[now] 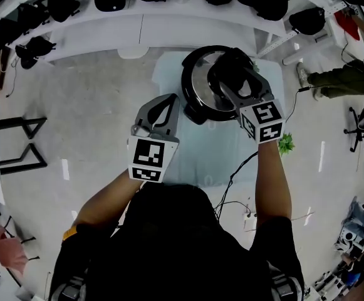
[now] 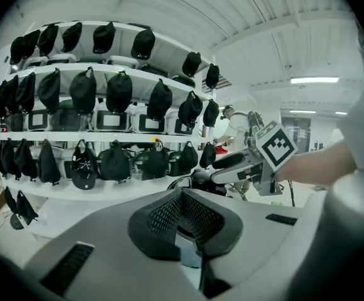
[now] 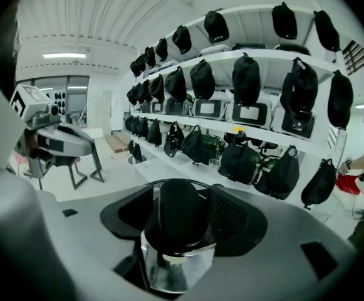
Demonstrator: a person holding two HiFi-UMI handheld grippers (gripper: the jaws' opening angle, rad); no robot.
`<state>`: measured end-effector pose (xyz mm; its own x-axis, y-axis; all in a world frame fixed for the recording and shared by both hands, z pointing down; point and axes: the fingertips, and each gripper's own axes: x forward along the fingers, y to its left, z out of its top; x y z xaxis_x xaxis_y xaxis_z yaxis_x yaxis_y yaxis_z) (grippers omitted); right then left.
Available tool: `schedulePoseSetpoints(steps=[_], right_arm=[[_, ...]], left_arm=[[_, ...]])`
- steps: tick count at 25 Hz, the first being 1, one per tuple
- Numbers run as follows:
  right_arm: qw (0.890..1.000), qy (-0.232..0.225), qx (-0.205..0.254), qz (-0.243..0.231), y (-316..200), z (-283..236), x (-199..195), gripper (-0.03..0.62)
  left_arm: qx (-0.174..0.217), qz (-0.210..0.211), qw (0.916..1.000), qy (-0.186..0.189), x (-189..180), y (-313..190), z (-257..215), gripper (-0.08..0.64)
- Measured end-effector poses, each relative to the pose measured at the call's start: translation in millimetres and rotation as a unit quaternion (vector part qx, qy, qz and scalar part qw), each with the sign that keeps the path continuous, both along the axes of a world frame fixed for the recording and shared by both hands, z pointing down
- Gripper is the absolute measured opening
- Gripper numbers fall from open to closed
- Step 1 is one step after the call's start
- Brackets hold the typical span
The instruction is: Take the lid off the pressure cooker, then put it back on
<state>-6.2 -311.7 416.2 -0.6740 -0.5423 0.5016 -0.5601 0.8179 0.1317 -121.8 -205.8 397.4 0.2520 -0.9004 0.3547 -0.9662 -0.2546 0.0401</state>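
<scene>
in the head view the pressure cooker (image 1: 193,108) is seen at upper centre of the frame, standing on a pale table (image 1: 200,152). the right gripper (image 1: 230,74) is laid over its lid (image 1: 200,80), so the grip itself is covered from above. it is shown only in the right gripper view: the jaws are closed on the lid's black knob (image 3: 176,212), with a ribbed pad (image 3: 235,215) pressed at either side and the knob's shiny metal base just below. whether the lid is seated on the pot or raised off it cannot be told in any view.

the left gripper (image 1: 171,102) is held at centre left, just beside the cooker and apart from it. in the left gripper view its pads (image 2: 160,221) are seen meeting, with nothing held between them. the right gripper's marker cube (image 2: 275,146) is also caught there, right of centre. shelves (image 2: 125,137) of black bags (image 2: 116,93) are shown from the side only in the gripper views.
</scene>
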Motion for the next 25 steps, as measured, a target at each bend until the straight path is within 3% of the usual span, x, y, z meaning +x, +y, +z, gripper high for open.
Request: schedulePoseSetpoints(steps=[4, 14, 25], right_arm=[[0.999, -0.024, 0.006, 0.048, 21.8, -14.8, 6.7, 0.279], [0.985, -0.074, -0.005, 0.155, 98.3, -14.9, 18.2, 0.054], [0.987, -0.101, -0.03, 0.12, 212.1, -28.9, 33.2, 0.021]], left_arm=[[0.005, 0.024, 0.9997, 0.001, 4.6, -0.7, -0.9, 0.006], [0.019, 0.046, 0.9988, -0.006, 20.8, 17.8, -4.8, 0.006], [0.017, 0.027, 0.9995, -0.005, 68.5, 107.2, -23.2, 0.005]])
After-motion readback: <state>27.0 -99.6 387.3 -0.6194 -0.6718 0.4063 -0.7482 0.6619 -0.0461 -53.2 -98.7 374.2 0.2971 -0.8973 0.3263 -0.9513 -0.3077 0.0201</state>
